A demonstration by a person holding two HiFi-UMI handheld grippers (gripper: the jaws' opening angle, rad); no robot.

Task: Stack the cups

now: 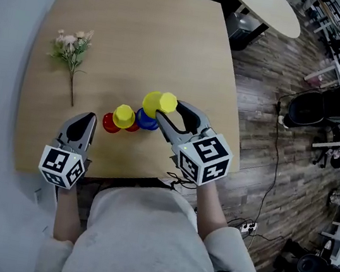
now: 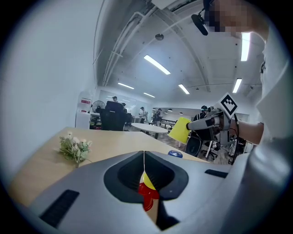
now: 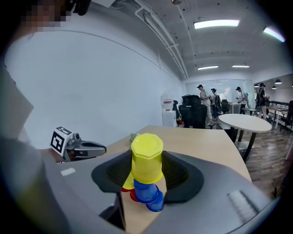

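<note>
My right gripper is shut on an upside-down yellow cup, held tilted in the air just above the blue cup. In the right gripper view the yellow cup fills the gap between the jaws, with blue cups right below it. To their left on the table stand red cups with another yellow cup on top. My left gripper is shut and empty near the table's front edge, pointing at the red cups. It also sees the lifted yellow cup.
The cups stand near the front of a wooden table. A sprig of artificial flowers lies at the table's left. A round white table stands beyond the far right corner, and office chairs are on the floor to the right.
</note>
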